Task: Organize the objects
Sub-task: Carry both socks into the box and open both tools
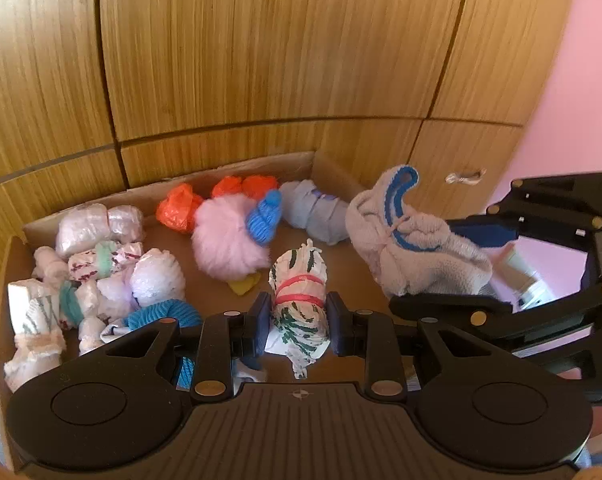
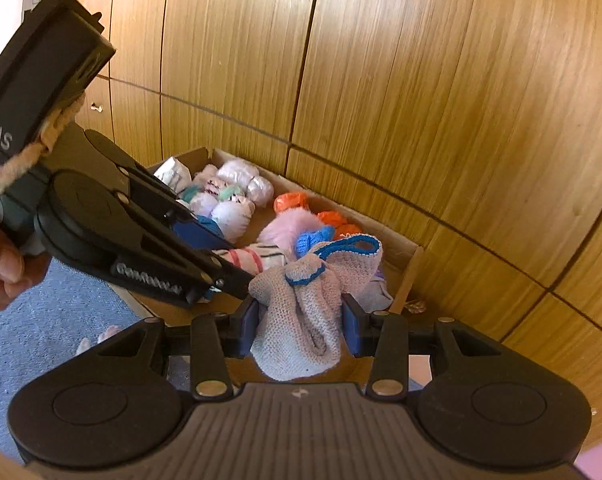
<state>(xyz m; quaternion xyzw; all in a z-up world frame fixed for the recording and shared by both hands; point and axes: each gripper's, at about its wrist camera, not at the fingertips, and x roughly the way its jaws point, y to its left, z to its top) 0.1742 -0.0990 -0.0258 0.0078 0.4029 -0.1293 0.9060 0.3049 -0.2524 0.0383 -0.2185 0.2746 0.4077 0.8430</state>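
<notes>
Both bundles look light, soft and squashy, so a pinch across the middle should hold. The left claw (image 1: 299, 322) grips the striped roll (image 1: 299, 308) at its red band; the right claw (image 2: 301, 328) grips the grey sock ball (image 2: 301, 320). Both point steeply down over the box (image 1: 5, 276), side by side.

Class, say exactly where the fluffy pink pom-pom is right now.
The fluffy pink pom-pom sits mid-box in the left wrist view, inside the cardboard box, between the orange bundle and blue knitted roll.
</notes>
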